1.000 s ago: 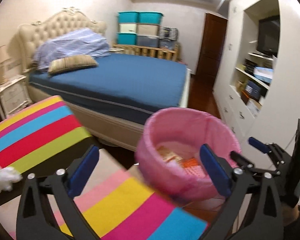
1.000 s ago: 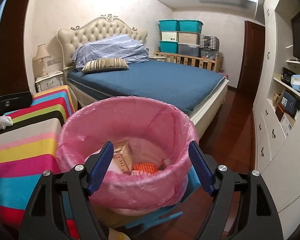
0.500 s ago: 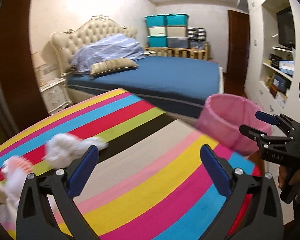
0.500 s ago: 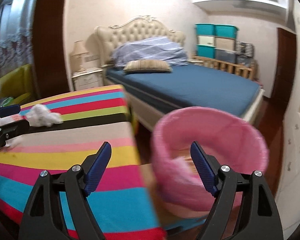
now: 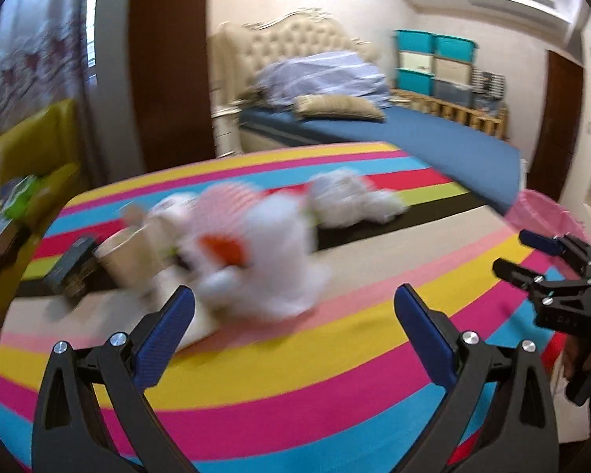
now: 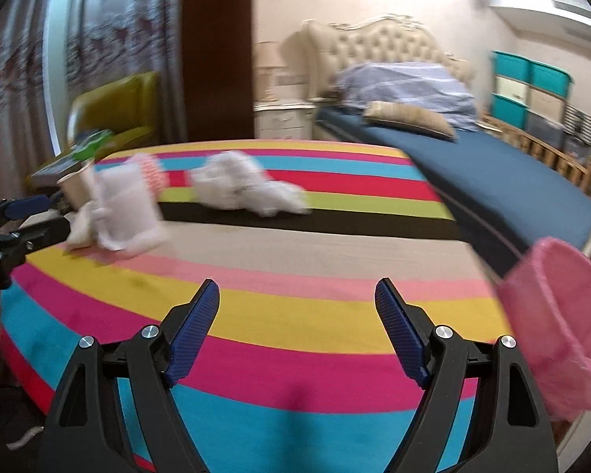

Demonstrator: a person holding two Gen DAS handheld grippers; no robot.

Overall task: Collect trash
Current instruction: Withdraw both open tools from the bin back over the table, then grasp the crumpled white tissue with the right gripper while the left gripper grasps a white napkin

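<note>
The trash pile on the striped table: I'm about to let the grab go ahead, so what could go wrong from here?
1. The paper cup lies amid loose white tissues; a grab may catch tissue only and roll the cup away.
2. The pink-lined bin sits past the table's edge, so light scraps could drop short.
3. Both views are blurred; the open left tool may misjudge its aim.

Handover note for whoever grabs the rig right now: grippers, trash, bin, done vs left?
Left gripper: open, empty, facing the trash pile.
Right gripper: open, empty, its jaws just opened a little wider, nothing between them.
On the striped tablecloth: crumpled white tissues, a paper cup and more wrappers and paper at the far left, blurred.
Pink-lined trash bin sits beside the table's right edge.
Left to do: all of this still needs binning.
</note>
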